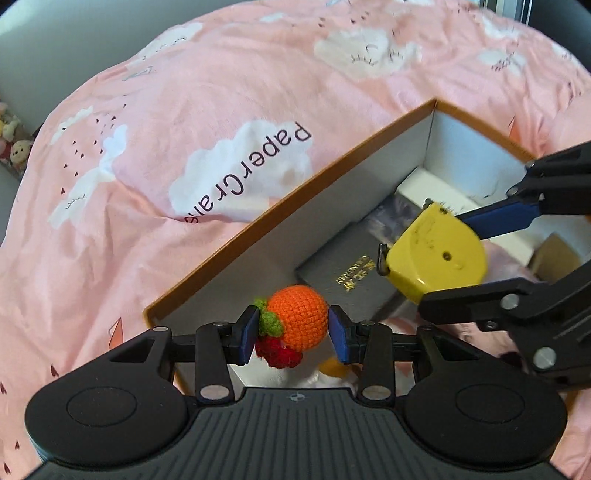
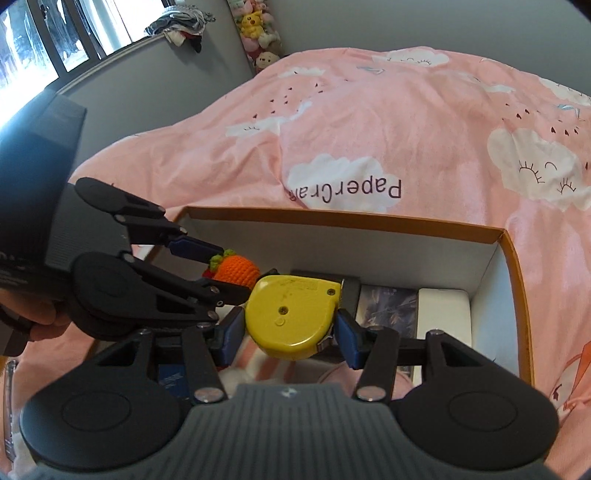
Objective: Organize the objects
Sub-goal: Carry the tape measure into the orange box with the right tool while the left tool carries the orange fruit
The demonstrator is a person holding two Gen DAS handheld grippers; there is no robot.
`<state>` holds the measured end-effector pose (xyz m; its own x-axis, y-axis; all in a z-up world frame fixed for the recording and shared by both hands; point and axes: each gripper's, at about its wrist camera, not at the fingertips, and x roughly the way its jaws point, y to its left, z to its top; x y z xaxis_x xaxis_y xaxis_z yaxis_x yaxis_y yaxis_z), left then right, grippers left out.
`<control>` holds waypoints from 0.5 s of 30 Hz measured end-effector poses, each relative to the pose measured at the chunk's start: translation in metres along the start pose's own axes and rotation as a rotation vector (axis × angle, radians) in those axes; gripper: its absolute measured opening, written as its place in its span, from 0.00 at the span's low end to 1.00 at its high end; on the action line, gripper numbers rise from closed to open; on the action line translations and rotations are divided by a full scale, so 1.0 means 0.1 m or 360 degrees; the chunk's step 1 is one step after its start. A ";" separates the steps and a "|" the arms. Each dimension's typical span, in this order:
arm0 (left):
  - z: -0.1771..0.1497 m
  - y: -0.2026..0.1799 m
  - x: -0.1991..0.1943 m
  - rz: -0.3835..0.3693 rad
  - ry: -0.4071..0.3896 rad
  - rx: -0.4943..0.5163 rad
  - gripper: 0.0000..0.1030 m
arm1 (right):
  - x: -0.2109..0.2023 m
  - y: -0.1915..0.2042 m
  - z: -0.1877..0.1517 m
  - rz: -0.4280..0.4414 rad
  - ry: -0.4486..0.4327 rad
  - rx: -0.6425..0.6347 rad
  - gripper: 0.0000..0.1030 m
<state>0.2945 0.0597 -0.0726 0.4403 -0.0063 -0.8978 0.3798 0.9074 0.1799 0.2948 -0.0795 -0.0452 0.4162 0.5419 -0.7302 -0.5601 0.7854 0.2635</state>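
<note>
My left gripper (image 1: 292, 330) is shut on a crocheted orange fruit (image 1: 298, 320) with green leaves and a red berry, hanging over the near corner of an open cardboard box (image 1: 258, 221). My right gripper (image 2: 290, 325) is shut on a yellow tape measure (image 2: 293, 315) above the same box (image 2: 509, 258). In the left wrist view the tape measure (image 1: 436, 254) and the right gripper (image 1: 461, 258) hover at the right over a black book (image 1: 343, 273). From the right wrist view the left gripper (image 2: 231, 269) with the orange fruit (image 2: 236, 273) sits just left of the tape measure.
The box lies on a bed with a pink cloud-print duvet (image 1: 221, 110). Inside it are a black book, a patterned booklet (image 2: 388, 310), a white box (image 2: 443, 314) and a pink striped item (image 2: 266, 369). Plush toys (image 2: 258, 29) stand by the far wall.
</note>
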 end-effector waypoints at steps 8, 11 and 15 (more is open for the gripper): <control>0.04 -0.01 0.24 -0.0045 0.0052 -0.0004 0.47 | 0.11 -0.09 0.01 0.0001 0.0038 0.0001 0.53; 0.03 0.01 0.24 -0.0086 0.0040 -0.0032 0.51 | 0.13 -0.11 0.00 0.0010 0.0057 0.0019 0.53; -0.02 0.11 0.06 -0.0071 -0.0083 -0.0113 0.51 | 0.11 -0.11 0.01 0.0043 0.0061 0.0034 0.53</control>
<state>0.2992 0.0706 -0.0768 0.4666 -0.0676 -0.8819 0.3423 0.9332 0.1096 0.3062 -0.0816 -0.0556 0.3733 0.5516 -0.7460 -0.5552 0.7770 0.2967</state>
